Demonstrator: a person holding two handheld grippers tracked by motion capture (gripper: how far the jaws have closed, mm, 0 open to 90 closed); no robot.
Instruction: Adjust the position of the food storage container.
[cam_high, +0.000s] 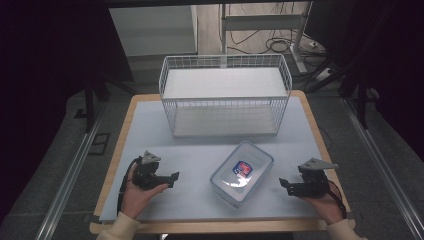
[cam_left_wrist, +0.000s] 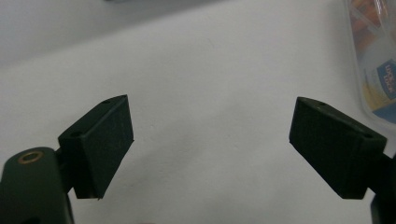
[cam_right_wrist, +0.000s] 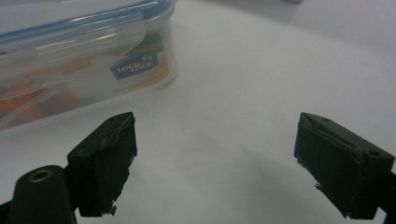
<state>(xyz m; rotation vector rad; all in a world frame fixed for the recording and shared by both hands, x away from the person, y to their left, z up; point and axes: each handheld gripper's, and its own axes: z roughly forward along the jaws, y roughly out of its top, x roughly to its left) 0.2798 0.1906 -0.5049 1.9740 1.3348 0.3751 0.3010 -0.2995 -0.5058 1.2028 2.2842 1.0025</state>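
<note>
Both grippers stand wide open with nothing between the jaws: my left gripper (cam_high: 172, 179) and right gripper (cam_high: 283, 184) rest low on the table (cam_high: 150, 125), one to each side of the box (cam_high: 242, 173), and neither touches it. I read that as a ready stance, jaws turned inward so either one can come in at the box from its own side.

Going by size: the table's pale top carries a white wire basket (cam_high: 224, 95) at the far side, well apart from both hands. Its open top and place square behind the box suggest to me it is where the box is meant to go. The box, clear with a blue-rimmed clip lid, lies at an angle between the grippers, nearer the right one.

Hard to make out: what the box holds. In the right gripper view the box (cam_right_wrist: 84, 60) shows orange and green shapes through the wall, blurred, and its left end is cut off. In the left gripper view just a corner of the box (cam_left_wrist: 373, 60) enters at the right edge. Whether the lid clips are latched I cannot tell
</note>
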